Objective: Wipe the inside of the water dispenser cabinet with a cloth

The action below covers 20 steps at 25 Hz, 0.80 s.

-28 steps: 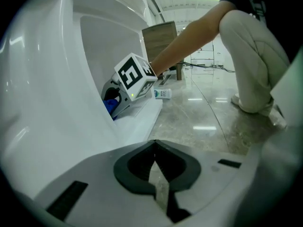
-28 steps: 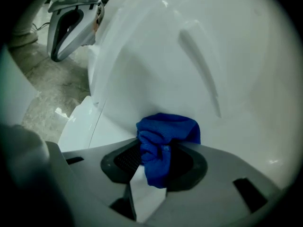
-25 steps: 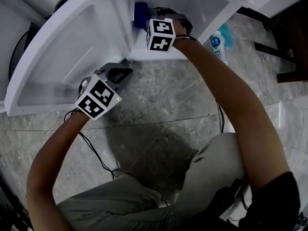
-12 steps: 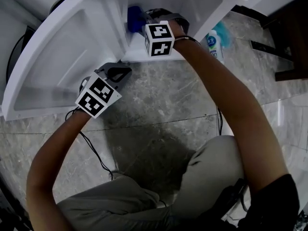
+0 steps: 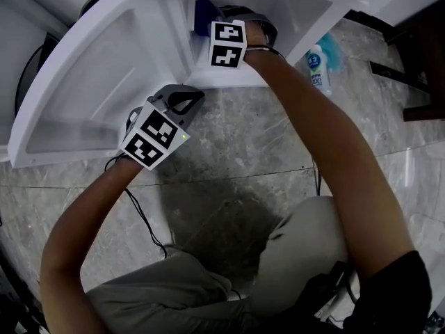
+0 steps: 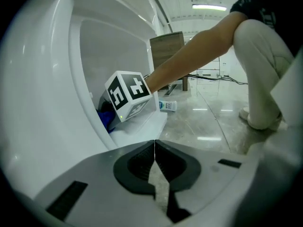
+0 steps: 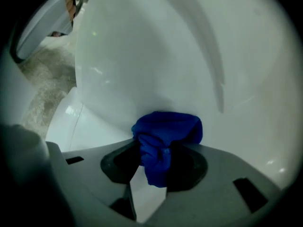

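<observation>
The white dispenser cabinet [image 5: 295, 12] stands open, its door [image 5: 90, 82] swung out to the left. My right gripper [image 5: 212, 23] reaches inside and is shut on a bunched blue cloth [image 5: 204, 11]. In the right gripper view the cloth [image 7: 165, 136] bulges out between the jaws against the cabinet's white inner wall [image 7: 156, 56]. My left gripper [image 5: 186, 100] hovers low in front of the cabinet's sill beside the door, shut and empty. In the left gripper view its jaws [image 6: 155, 145] meet, and the cloth [image 6: 106, 119] shows beyond them, under the right gripper's marker cube [image 6: 129, 94].
A white bottle with a blue label [image 5: 318, 65] lies on the stone floor to the right of the cabinet. A black cable [image 5: 142, 218] trails over the floor below my left arm. Dark furniture [image 5: 424, 54] stands at the far right.
My right gripper has shifted the cloth to and fro along the cabinet's left inner wall, ending deeper in. My left gripper has moved a little right, toward the cabinet's front.
</observation>
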### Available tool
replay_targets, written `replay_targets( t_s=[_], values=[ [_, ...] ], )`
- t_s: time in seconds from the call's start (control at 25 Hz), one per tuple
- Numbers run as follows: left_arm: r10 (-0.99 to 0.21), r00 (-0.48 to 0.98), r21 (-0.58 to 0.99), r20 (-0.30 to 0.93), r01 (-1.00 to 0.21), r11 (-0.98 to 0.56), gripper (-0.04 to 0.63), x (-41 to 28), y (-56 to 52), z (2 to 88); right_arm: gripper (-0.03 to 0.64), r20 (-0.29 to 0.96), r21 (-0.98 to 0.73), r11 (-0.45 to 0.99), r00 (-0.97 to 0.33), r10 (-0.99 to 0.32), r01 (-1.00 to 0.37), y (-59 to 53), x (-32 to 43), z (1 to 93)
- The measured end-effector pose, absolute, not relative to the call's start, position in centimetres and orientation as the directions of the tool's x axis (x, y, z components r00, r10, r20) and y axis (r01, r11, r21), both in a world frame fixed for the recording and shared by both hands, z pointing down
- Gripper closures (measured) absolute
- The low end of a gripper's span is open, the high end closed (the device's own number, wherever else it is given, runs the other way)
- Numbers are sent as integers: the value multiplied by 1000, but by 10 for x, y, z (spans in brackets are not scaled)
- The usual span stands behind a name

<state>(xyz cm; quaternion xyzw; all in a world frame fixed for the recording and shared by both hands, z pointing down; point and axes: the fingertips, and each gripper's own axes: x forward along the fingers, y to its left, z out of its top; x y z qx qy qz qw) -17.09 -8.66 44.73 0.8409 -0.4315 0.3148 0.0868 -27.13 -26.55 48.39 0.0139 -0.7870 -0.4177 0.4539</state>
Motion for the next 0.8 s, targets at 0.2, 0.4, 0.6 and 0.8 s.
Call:
replay_targets(
  t_s=[0.2,0.4,0.6,0.8],
  values=[
    [-736,403,-187,544,-797,-574,584,-182,-107,434,484,741,473,855,-621,-255,213,-249,-251,464],
    [-752,421,-211,508,-785,-582,460,-177,-125,422,483,644,-7,997,-763,-50,-72,-230,-233,430],
    [-759,436,-258,484,-757,-600,374,-154,-136,411,485,550,-357,923,-831,81,-146,-203,-197,405],
    [-769,411,-376,489,-697,-611,357,-135,-150,404,485,540,-493,854,-828,151,-165,-184,-151,395]
  ],
)
